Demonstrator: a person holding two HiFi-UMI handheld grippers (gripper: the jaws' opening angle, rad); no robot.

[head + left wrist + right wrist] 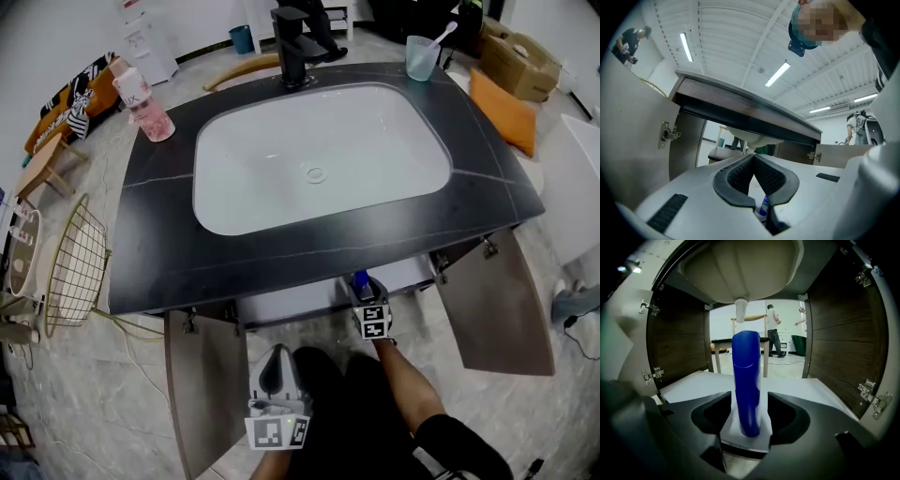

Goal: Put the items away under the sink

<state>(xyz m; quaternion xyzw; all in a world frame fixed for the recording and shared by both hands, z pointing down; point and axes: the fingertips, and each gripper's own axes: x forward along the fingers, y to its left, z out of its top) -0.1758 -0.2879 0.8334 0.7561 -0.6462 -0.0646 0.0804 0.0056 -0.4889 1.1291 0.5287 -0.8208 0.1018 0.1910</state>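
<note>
A tall blue bottle (746, 385) stands upright on the white shelf (689, 383) inside the under-sink cabinet. My right gripper (749, 417) is open around its base, and a gap shows on both sides of the bottle. From the head view only the blue bottle's top (361, 280) and my right gripper (367, 298) show at the cabinet's front edge. My left gripper (275, 372) hangs lower left in front of the cabinet. Its pads meet with nothing between them in the left gripper view, where my left gripper (753, 160) points level at the open cabinet.
Both cabinet doors stand open, the left door (202, 384) and the right door (497, 309). The basin's drain pipe (740, 310) hangs above the bottle. On the dark countertop (487, 187) stand a pink bottle (145, 108), a faucet (292, 47) and a toothbrush cup (422, 56). A wire basket (75, 267) sits left.
</note>
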